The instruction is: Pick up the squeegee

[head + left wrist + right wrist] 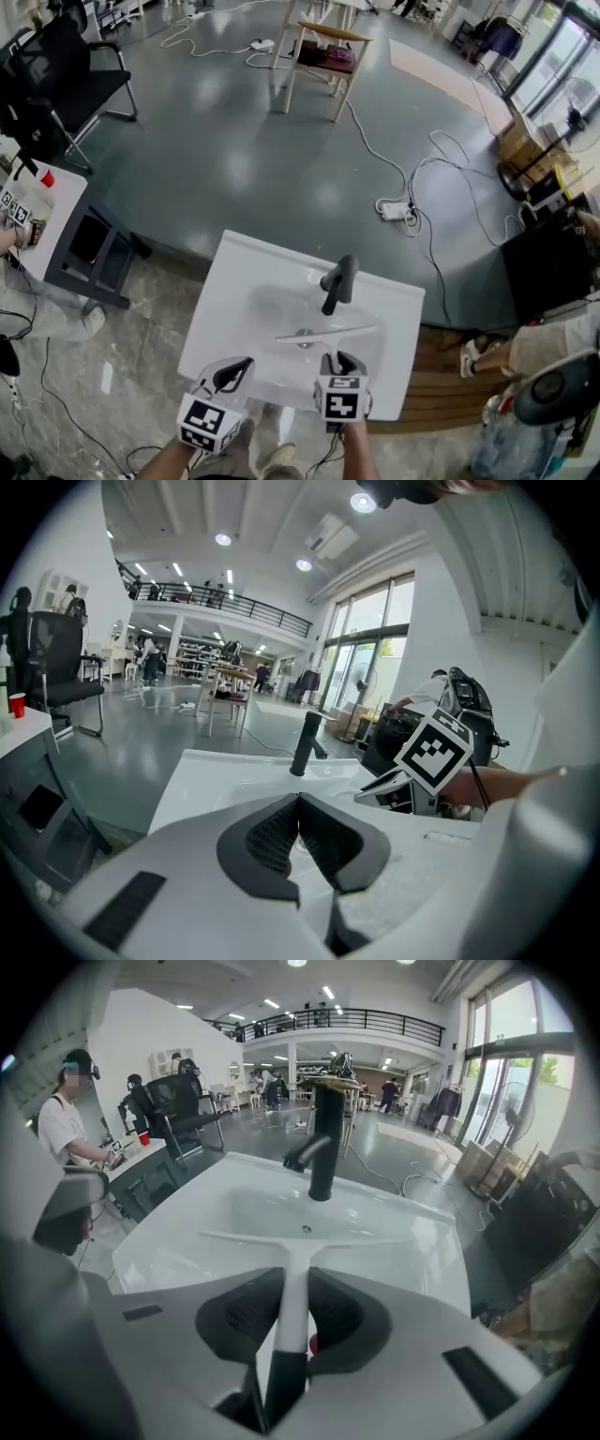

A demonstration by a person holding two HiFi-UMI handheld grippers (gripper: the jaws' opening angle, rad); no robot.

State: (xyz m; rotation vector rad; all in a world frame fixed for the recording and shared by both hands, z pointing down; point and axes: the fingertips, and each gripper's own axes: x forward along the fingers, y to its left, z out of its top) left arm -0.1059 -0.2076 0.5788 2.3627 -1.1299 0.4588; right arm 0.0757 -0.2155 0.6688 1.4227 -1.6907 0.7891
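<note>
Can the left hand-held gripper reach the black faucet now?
Probably yes: the faucet stands straight ahead of the left hand-held gripper over bare sink; the right hand-held gripper holds the squeegee off to the side.

The squeegee (292, 1279) was seen to be white, its handle darkened to black at the near end. The sink (234, 291) was finished in glossy white and the faucet (339, 283) in matt black. The left gripper (234, 373) and the right gripper (339, 362) were cased in white, lined with dark grey ribbed pads (239, 1321), and each was topped by a cube (342, 397) patterned in black-and-white squares. The floor (234, 141) was coloured a glossy grey, the office chair (66, 80) black and the cup (16, 705) red.
</note>
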